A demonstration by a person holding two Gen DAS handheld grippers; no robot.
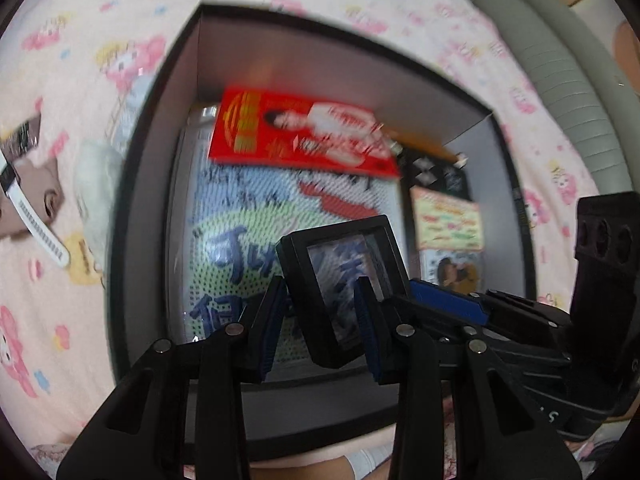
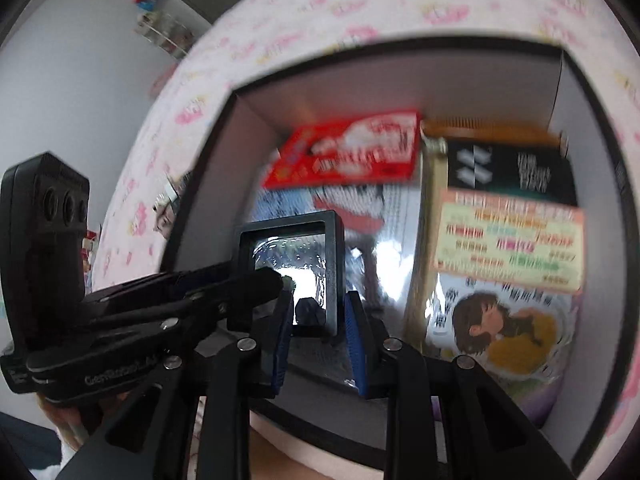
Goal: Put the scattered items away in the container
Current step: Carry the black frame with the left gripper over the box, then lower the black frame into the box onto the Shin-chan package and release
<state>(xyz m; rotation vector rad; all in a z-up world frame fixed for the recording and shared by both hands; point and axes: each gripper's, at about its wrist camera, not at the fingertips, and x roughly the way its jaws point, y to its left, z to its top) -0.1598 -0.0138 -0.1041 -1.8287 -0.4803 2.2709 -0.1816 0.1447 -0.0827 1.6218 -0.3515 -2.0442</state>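
While both grippers hang over the box (image 1: 160,184), the left gripper (image 1: 320,320) and the right gripper (image 2: 318,322) each pinch one black frame (image 1: 340,276) above the packets inside.

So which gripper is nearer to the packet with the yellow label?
Right. The right gripper hangs beside the packet; the left gripper is beyond it, further off.
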